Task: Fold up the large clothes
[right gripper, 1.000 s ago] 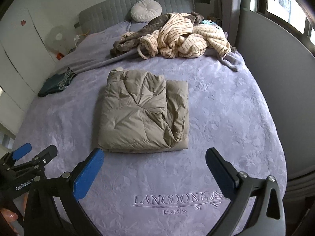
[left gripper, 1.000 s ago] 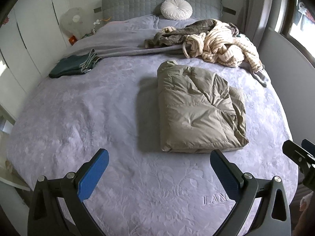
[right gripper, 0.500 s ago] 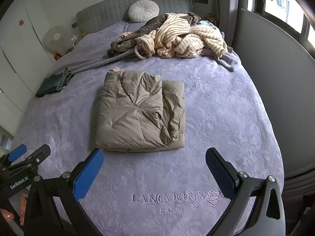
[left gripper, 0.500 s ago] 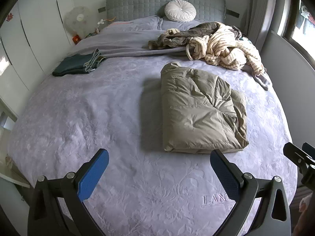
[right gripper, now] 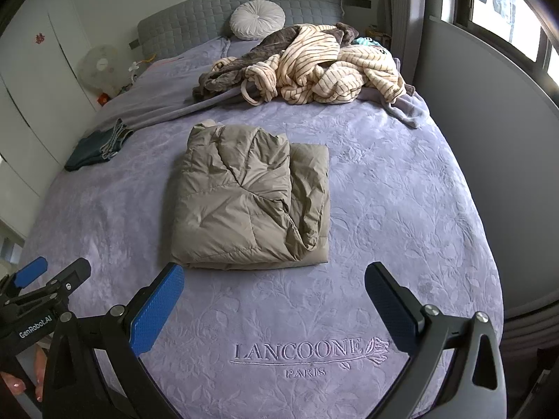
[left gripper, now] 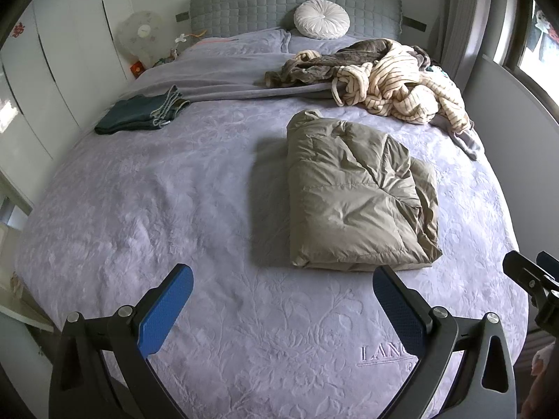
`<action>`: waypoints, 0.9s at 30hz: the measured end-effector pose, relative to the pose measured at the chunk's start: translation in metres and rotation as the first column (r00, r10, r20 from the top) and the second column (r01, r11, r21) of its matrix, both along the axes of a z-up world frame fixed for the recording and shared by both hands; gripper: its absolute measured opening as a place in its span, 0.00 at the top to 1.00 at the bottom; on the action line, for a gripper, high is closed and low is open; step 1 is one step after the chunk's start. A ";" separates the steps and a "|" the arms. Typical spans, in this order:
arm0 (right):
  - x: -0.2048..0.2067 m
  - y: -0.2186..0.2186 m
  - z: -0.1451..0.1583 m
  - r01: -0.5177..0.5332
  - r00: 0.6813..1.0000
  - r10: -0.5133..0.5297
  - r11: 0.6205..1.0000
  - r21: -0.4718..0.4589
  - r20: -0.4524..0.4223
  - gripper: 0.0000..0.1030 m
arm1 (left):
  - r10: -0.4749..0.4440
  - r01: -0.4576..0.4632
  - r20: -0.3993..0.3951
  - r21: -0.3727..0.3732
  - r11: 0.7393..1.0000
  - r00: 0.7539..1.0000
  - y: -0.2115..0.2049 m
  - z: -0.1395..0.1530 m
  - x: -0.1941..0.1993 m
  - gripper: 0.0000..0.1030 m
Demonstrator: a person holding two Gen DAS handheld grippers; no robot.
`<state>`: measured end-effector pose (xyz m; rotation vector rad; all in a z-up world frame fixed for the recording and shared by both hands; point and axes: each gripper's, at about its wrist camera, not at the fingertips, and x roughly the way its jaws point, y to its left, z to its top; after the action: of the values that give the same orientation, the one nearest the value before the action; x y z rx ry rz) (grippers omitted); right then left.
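Lying at the bed's [left gripper: 146, 216] left edge, the folded dark jeans [left gripper: 139, 114] look done. Mid-bed sits the folded khaki puffer jacket [right gripper: 244, 199]; both the left tongs [left gripper: 283, 291] and right tongs [right gripper: 274, 288] hover wide, empty. Next, probably, take one garment from the striped heap [right gripper: 321, 70] and spread it flat first.

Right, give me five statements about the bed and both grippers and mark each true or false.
1. The khaki puffer jacket lies folded on the bed. True.
2. The left gripper is clamped on the jacket. False: it is open, holding nothing.
3. The striped robe is neatly folded. False: it lies in a crumpled heap near the headboard.
4. The right gripper is open. True.
5. The folded dark jeans sit on top of the jacket. False: they lie apart, near the bed's left edge.
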<state>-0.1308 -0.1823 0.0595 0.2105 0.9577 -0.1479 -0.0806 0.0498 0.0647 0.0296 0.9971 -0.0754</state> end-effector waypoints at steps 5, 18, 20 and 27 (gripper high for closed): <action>0.000 0.001 0.000 0.001 1.000 -0.001 1.000 -0.001 -0.001 0.00 | -0.002 0.002 0.001 0.001 1.000 1.000 0.000 0.000 0.000 0.00; 0.000 0.002 0.001 0.003 1.000 -0.003 1.000 -0.002 0.000 0.00 | -0.001 0.001 0.000 0.001 1.000 1.000 -0.001 0.000 0.001 0.00; 0.000 0.002 0.001 0.004 1.000 -0.004 1.000 -0.002 0.000 0.00 | -0.002 0.002 0.000 0.001 1.000 1.000 -0.001 0.000 0.001 0.00; 0.001 0.004 0.000 0.008 1.000 -0.008 1.000 -0.001 -0.001 0.00 | 0.000 0.000 0.001 0.002 1.000 1.000 -0.002 0.000 0.001 0.00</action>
<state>-0.1302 -0.1782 0.0599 0.2138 0.9576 -0.1558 -0.0800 0.0473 0.0647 0.0308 0.9965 -0.0743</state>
